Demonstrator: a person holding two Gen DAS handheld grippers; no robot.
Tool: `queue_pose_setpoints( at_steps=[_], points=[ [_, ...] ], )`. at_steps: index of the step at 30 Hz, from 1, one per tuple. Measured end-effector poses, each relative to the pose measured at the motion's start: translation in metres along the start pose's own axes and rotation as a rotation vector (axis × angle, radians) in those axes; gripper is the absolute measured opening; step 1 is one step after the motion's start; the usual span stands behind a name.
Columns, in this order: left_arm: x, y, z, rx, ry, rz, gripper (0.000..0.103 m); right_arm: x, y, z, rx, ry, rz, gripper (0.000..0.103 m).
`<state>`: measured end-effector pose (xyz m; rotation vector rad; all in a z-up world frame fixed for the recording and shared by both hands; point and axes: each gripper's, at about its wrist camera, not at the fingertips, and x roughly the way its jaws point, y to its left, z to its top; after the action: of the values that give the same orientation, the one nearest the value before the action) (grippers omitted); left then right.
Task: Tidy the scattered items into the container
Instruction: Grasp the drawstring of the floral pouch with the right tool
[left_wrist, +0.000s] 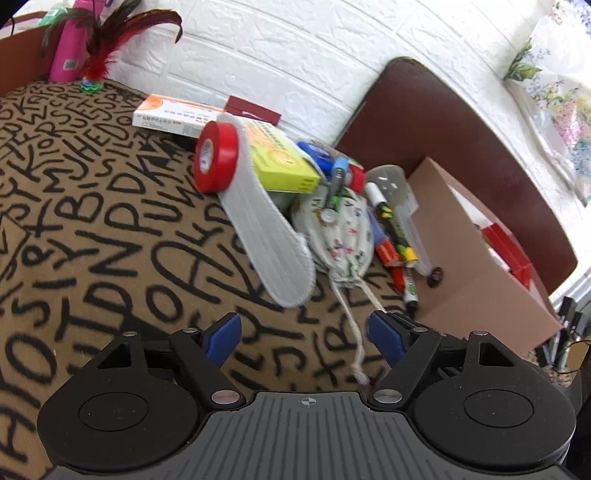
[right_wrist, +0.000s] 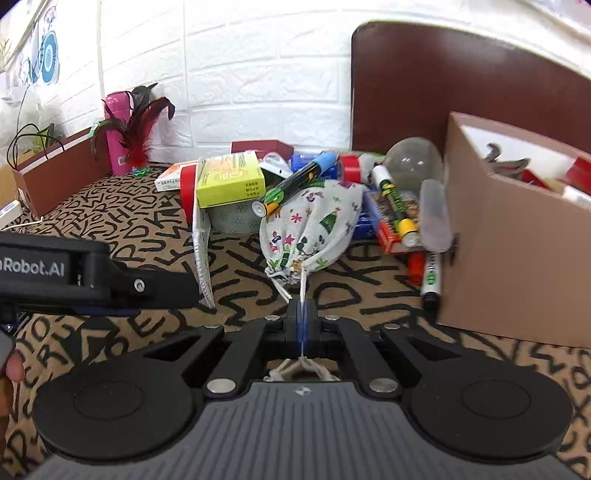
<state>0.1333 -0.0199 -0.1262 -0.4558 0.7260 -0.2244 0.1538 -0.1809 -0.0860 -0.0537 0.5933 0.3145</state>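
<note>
A printed drawstring pouch (right_wrist: 310, 221) lies among a pile of items beside the cardboard box (right_wrist: 517, 240). My right gripper (right_wrist: 302, 314) is shut on the pouch's white drawstring (right_wrist: 303, 284), which runs taut from the pouch through the jaws. In the left wrist view the pouch (left_wrist: 338, 232) lies past my left gripper (left_wrist: 304, 334), which is open and empty above the cloth, with the drawstring (left_wrist: 352, 332) between its fingers. A grey insole (left_wrist: 266, 218), red tape roll (left_wrist: 216, 162), yellow box (left_wrist: 284, 162) and markers (left_wrist: 391, 232) lie around the pouch.
The box (left_wrist: 476, 258) holds red items and stands against a dark brown chair back (left_wrist: 443, 122). A pink bottle (right_wrist: 116, 133), feather toy (right_wrist: 142, 129) and a brown paper bag (right_wrist: 55, 173) stand at the far left by the white wall. My left gripper's body (right_wrist: 74, 273) shows at left.
</note>
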Motion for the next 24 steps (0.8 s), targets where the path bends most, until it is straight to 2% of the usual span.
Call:
queue_pose_setpoints(
  at_steps=[6, 12, 15, 19, 20, 22, 23, 24],
  points=[
    [-0.008, -0.018, -0.003, 0.05, -0.016, -0.012, 0.086, -0.031, 0.003, -0.004, -0.029, -0.035, 0.034, 0.0],
    [0.004, -0.029, 0.0, 0.066, 0.006, -0.029, 0.087, -0.054, 0.001, -0.023, -0.024, -0.014, 0.104, 0.0],
    [0.016, -0.037, 0.007, 0.071, 0.009, -0.04, 0.087, -0.055, 0.0, -0.032, -0.056, -0.003, 0.054, 0.0],
    [0.037, -0.046, 0.022, 0.098, -0.001, -0.043, 0.088, -0.044, -0.013, -0.03, 0.0, -0.007, 0.034, 0.003],
    [0.044, -0.046, 0.025, 0.097, -0.002, -0.032, 0.088, -0.04, -0.014, -0.029, 0.006, -0.007, 0.028, 0.007],
    [0.057, -0.047, 0.028, 0.086, 0.016, -0.018, 0.088, -0.031, -0.018, -0.025, 0.019, -0.006, 0.007, 0.028],
    [0.063, -0.047, 0.029, 0.08, 0.028, -0.016, 0.087, -0.026, -0.02, -0.024, 0.028, -0.009, 0.0, 0.046],
    [0.067, -0.047, 0.029, 0.081, 0.032, -0.026, 0.087, -0.021, -0.022, -0.022, 0.036, -0.011, -0.006, 0.053]
  ],
)
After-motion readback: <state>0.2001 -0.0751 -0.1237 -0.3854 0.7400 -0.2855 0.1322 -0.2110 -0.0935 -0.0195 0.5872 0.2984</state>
